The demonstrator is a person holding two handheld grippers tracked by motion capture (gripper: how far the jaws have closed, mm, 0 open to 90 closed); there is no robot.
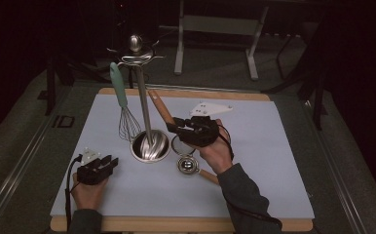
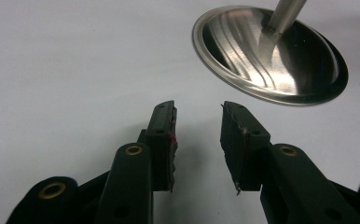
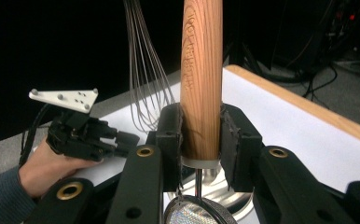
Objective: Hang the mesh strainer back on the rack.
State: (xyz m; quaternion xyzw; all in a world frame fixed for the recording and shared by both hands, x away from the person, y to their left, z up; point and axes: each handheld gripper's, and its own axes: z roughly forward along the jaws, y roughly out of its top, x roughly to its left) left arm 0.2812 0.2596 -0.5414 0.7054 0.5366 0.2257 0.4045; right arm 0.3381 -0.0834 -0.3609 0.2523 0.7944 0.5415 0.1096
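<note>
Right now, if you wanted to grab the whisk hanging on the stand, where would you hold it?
Probably the whisk by its green handle, squeezing across it from the front. The handle is straight and solid and hangs clear, while the thin wires below would likely bend. The open left gripper is the free one; the right gripper clamps a wooden handle.

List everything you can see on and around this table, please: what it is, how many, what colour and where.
Steel utensil stand: one, silver, round base mid-table, pole with top hooks.
Green-handled wire whisk: one, hanging on the stand's left side.
Wooden-handled mesh strainer: one, brown handle clamped in the right gripper, beside the stand.
Small shiny metal scoop: one, wooden handle, lying under the right hand.
White mat: one, covering a wooden board.
Metal frame: one, grey, floor behind.
Left gripper: black, open, near the base.
Right gripper: black, shut on the handle.
</note>
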